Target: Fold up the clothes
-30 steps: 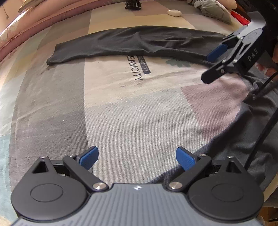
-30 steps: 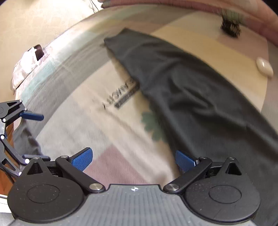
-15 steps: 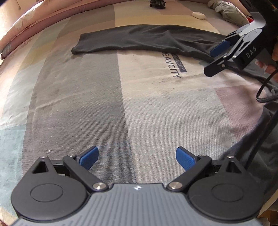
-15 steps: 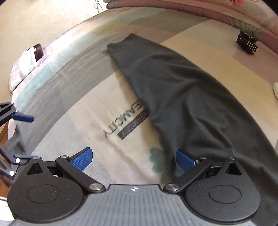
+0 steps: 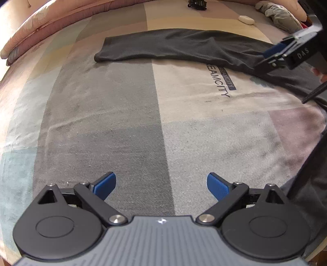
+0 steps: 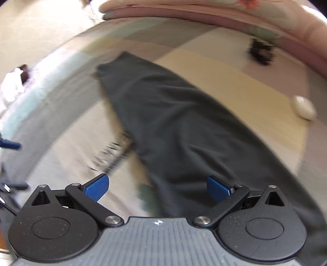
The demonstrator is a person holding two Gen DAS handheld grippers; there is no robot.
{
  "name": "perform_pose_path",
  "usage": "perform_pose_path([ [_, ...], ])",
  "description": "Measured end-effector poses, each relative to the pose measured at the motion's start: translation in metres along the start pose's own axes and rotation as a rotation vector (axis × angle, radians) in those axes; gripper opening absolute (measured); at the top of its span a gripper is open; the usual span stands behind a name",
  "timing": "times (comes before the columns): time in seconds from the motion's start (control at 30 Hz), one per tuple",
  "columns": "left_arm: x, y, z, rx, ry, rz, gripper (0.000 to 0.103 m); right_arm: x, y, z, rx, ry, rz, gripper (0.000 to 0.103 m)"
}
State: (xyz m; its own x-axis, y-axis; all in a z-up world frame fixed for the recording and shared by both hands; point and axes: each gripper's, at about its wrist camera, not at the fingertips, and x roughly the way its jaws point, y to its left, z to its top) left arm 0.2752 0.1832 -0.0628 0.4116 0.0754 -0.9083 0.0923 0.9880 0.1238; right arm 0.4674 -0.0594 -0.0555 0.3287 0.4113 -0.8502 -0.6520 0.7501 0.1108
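Note:
A long dark grey garment [image 5: 169,46] lies stretched across the far part of a patchwork bed cover [image 5: 114,114]; its narrow end points left. My left gripper [image 5: 161,185] hovers open over bare cover, well short of the cloth, with nothing between its blue pads. In the left wrist view my right gripper [image 5: 267,58] hangs open at the upper right, over the garment's near edge. The right wrist view is blurred: the right gripper [image 6: 157,186] is open just above the garment [image 6: 184,131], its right finger over the dark cloth.
A small white case [image 5: 246,19] and a black object [image 5: 197,3] lie on the bed beyond the garment. A crumpled grey cloth [image 5: 280,15] sits at the far right. A pink quilt [image 5: 47,26] borders the far side. A black cable [image 5: 314,94] hangs at right.
Both views have swung: the left gripper now faces further left, so the garment's narrow end sits nearer centre. The right gripper moved over the garment's edge. Both stayed open.

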Motion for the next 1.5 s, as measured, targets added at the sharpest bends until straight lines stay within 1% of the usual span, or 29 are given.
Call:
perform_pose_path([
  [0.13,0.012,0.007,0.027,0.011,-0.040,0.014,0.096,-0.010,-0.024,-0.029,-0.028,0.053,-0.216,0.103],
  [0.2,0.018,0.007,0.046,0.022,-0.080,0.013,0.096,-0.016,-0.035,-0.042,-0.003,0.062,-0.261,0.103],
  [0.27,0.024,0.005,0.070,0.033,-0.135,0.006,0.095,-0.017,-0.045,-0.055,0.035,0.087,-0.288,0.103],
  [0.33,0.033,-0.002,0.096,0.045,-0.192,-0.010,0.096,-0.013,-0.048,-0.065,0.052,0.108,-0.292,0.103],
  [0.43,0.047,-0.016,0.136,0.064,-0.273,-0.040,0.096,-0.008,-0.042,-0.068,0.048,0.084,-0.288,0.103],
  [0.5,0.060,-0.030,0.159,0.084,-0.306,-0.049,0.096,-0.005,-0.037,-0.066,0.047,0.060,-0.303,0.103],
  [0.57,0.072,-0.043,0.178,0.118,-0.328,-0.056,0.096,-0.002,-0.037,-0.064,0.069,0.057,-0.307,0.103],
  [0.63,0.083,-0.054,0.191,0.139,-0.335,-0.056,0.096,-0.002,-0.038,-0.065,0.116,0.062,-0.301,0.103],
  [0.67,0.089,-0.057,0.195,0.145,-0.329,-0.057,0.096,-0.003,-0.037,-0.069,0.142,0.069,-0.284,0.103],
  [0.7,0.095,-0.059,0.197,0.137,-0.304,-0.041,0.096,-0.005,-0.037,-0.073,0.165,0.076,-0.270,0.103],
  [0.73,0.100,-0.060,0.198,0.129,-0.278,-0.026,0.096,-0.010,-0.033,-0.077,0.157,0.078,-0.267,0.103],
  [0.77,0.106,-0.062,0.200,0.121,-0.253,-0.011,0.096,-0.012,-0.030,-0.080,0.142,0.098,-0.247,0.103],
  [0.83,0.113,-0.056,0.196,0.055,-0.203,-0.024,0.096,-0.018,-0.027,-0.083,0.117,0.125,-0.208,0.103],
  [0.87,0.110,-0.054,0.195,0.048,-0.206,-0.027,0.096,-0.021,-0.027,-0.082,0.108,0.130,-0.190,0.103],
  [0.9,0.107,-0.053,0.194,0.041,-0.209,-0.030,0.096,-0.027,-0.031,-0.081,0.115,0.097,-0.186,0.103],
  [0.93,0.104,-0.051,0.194,0.035,-0.211,-0.033,0.096,-0.032,-0.035,-0.079,0.122,0.066,-0.185,0.103],
  [1.0,0.099,-0.051,0.193,0.054,-0.248,-0.015,0.096,-0.031,-0.045,-0.075,0.137,0.040,-0.246,0.103],
  [1.07,0.105,-0.049,0.196,0.048,-0.226,0.008,0.096,-0.026,-0.050,-0.078,0.162,0.063,-0.255,0.103],
  [1.1,0.110,-0.047,0.199,0.031,-0.200,0.003,0.097,-0.023,-0.053,-0.080,0.174,0.075,-0.260,0.103],
  [1.17,0.116,-0.037,0.201,-0.026,-0.178,-0.026,0.099,-0.019,-0.057,-0.083,0.196,0.098,-0.269,0.103],
  [1.23,0.111,-0.032,0.204,-0.056,-0.193,-0.052,0.097,-0.022,-0.048,-0.090,0.167,0.105,-0.248,0.103],
  [1.3,0.106,-0.027,0.207,-0.085,-0.209,-0.078,0.097,-0.023,-0.047,-0.094,0.167,0.095,-0.245,0.103],
  [1.33,0.106,-0.024,0.209,-0.098,-0.215,-0.104,0.097,-0.023,-0.046,-0.095,0.167,0.090,-0.244,0.103],
  [1.4,0.108,-0.017,0.213,-0.135,-0.214,-0.137,0.097,-0.021,-0.046,-0.094,0.169,0.093,-0.244,0.103],
  [1.47,0.116,-0.008,0.216,-0.177,-0.204,-0.127,0.097,-0.022,-0.045,-0.095,0.171,0.097,-0.245,0.103],
  [1.5,0.122,-0.003,0.217,-0.199,-0.195,-0.091,0.097,-0.023,-0.044,-0.095,0.169,0.095,-0.246,0.103],
])
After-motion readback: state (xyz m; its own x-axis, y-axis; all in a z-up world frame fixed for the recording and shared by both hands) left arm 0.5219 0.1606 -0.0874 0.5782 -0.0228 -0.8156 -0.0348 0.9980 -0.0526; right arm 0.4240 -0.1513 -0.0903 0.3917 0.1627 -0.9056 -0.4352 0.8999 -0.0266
